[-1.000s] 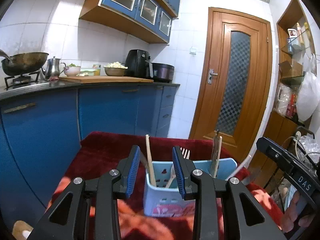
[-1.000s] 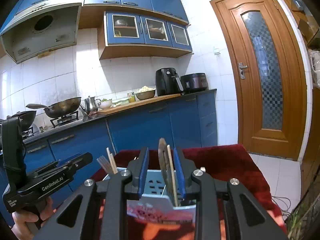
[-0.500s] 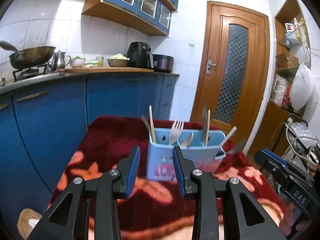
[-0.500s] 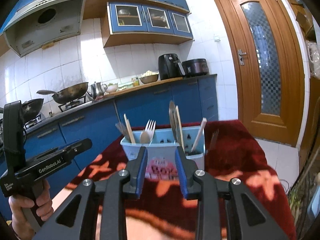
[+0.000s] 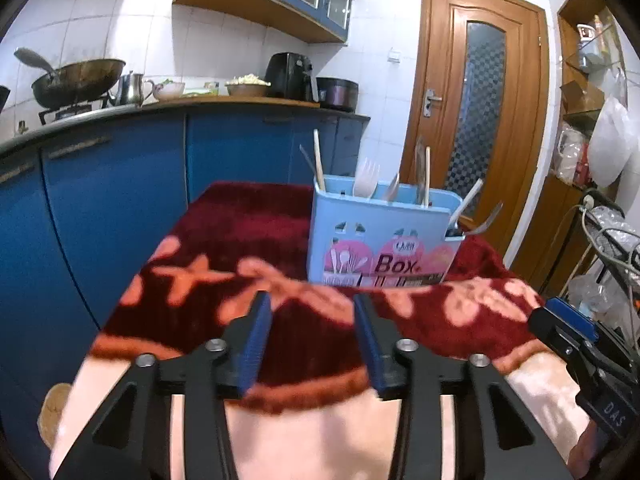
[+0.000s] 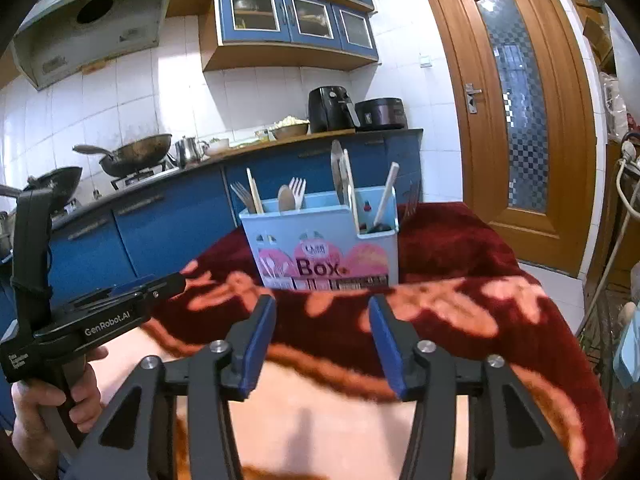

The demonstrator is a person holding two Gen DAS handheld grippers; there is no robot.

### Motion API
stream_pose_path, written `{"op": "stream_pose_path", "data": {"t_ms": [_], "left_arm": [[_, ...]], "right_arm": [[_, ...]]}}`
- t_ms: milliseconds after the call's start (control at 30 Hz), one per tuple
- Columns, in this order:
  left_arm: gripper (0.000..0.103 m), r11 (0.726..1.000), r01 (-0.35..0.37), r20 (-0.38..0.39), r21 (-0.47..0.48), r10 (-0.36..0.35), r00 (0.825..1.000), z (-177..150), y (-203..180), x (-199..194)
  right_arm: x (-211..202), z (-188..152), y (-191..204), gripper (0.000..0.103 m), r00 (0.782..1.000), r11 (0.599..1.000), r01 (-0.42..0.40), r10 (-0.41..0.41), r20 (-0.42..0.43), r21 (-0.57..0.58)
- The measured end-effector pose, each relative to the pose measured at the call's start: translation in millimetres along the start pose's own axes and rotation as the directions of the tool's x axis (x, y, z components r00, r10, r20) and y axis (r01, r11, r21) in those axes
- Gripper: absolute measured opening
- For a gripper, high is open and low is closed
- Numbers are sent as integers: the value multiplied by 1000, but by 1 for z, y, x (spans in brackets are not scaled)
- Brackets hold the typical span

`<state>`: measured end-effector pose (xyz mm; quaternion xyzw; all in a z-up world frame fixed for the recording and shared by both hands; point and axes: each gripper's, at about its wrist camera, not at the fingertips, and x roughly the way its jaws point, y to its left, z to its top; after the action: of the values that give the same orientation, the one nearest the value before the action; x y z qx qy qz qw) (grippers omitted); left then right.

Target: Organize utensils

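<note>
A light blue utensil box [image 5: 380, 240] [image 6: 324, 244] with a pink "Box" label stands on a dark red flowered blanket [image 5: 248, 240] [image 6: 460, 280] that covers the table. Forks, spoons, chopsticks and a knife stick up out of its compartments. My left gripper [image 5: 312, 304] hovers over the blanket's near edge, well short of the box; its jaws are opening and nothing is between them. My right gripper [image 6: 322, 306] hangs likewise in front of the box, jaws opening, empty. In the right wrist view the left gripper's body [image 6: 104, 316] shows at the left, held by a hand [image 6: 52, 404].
Blue kitchen cabinets [image 5: 120, 184] with a counter run along the left and back, bearing a wok [image 5: 78, 80], a kettle, bowls and an air fryer [image 5: 290, 76]. A wooden door [image 5: 480, 120] stands behind the table. Shelves, bags and cables [image 5: 600, 216] crowd the right side.
Both grippers have drawn back from the utensil box and sunk lower; the box now stands farther off. The jaws of both have spread wider, with nothing in them.
</note>
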<state>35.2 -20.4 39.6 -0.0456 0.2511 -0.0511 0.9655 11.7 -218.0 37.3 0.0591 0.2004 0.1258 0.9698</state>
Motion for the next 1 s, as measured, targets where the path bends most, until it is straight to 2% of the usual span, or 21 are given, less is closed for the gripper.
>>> {"op": "stream_pose_path", "data": {"t_ms": [133, 233, 300, 433, 1000], "left_arm": [[61, 1000, -16, 18, 18, 16, 1000, -9, -1, 3], [69, 998, -36, 37, 42, 34, 999, -13, -4, 3], [73, 998, -42, 51, 54, 39, 998, -15, -5, 2], [76, 997, -44, 61, 59, 40, 997, -16, -6, 3], [76, 998, -47, 65, 42, 45, 997, -21, -4, 4]], "right_arm": [[2, -12, -1, 68, 1000, 1000, 26, -26, 1, -14], [1, -16, -3, 87, 998, 999, 49, -49, 29, -20], [0, -18, -4, 103, 996, 997, 68, -67, 52, -20], [1, -20, -5, 103, 991, 993, 108, -105, 80, -41], [5, -23, -11, 103, 993, 994, 98, -96, 63, -37]]}}
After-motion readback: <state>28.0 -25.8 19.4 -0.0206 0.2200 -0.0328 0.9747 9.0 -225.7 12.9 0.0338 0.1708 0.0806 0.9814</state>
